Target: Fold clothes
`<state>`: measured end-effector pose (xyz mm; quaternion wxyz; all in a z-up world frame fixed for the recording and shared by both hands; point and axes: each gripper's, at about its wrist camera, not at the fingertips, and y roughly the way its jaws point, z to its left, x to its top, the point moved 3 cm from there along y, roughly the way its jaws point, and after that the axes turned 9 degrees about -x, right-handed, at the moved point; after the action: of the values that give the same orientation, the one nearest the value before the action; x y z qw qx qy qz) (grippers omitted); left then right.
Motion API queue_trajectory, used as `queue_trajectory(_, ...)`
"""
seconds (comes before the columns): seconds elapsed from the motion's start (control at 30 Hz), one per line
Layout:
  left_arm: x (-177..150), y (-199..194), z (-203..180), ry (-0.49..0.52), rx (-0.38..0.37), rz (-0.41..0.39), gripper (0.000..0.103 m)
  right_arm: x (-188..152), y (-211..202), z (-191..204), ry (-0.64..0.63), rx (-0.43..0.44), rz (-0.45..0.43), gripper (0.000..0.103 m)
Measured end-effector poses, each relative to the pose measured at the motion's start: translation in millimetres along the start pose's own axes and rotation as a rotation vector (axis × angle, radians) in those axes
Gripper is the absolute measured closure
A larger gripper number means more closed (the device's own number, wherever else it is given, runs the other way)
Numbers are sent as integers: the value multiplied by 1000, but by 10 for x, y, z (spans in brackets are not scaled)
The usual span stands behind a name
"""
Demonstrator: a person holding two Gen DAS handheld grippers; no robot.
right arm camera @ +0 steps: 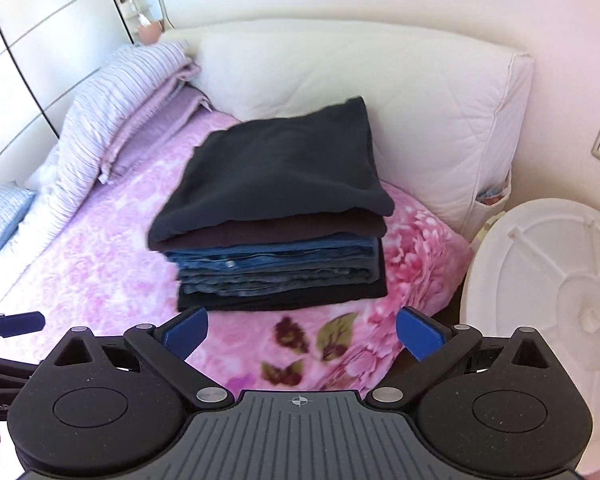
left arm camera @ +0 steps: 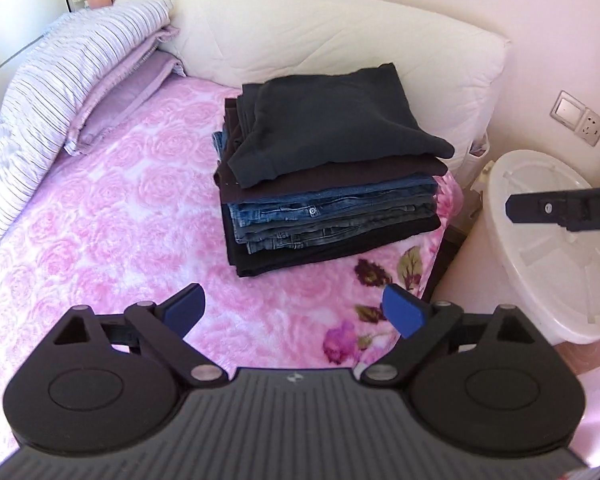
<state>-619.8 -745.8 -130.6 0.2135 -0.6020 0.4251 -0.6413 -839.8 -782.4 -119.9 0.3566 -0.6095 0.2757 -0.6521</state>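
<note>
A stack of folded clothes sits on the pink floral bedspread near the bed's head and right edge. A dark navy garment lies on top, over a maroon one, several folded jeans and a black piece at the bottom. The stack also shows in the right wrist view. My left gripper is open and empty, above the bedspread in front of the stack. My right gripper is open and empty, also in front of the stack. The right gripper's finger shows at the far right of the left wrist view.
A white padded headboard stands behind the stack. Striped and lilac pillows lie at the left. A white round plastic bin lid sits off the bed's right edge. A wall switch and socket are at the right.
</note>
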Motion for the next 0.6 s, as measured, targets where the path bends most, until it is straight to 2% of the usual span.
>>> queue_trajectory(0.27,-156,-358,-36,-32,-14,-37,11,-218,-471,221,-10,7,-42,0)
queue_trajectory(0.6,-139,-503,-86,-47,1,-67,11,-229,-584,348,-53,11,-72,0)
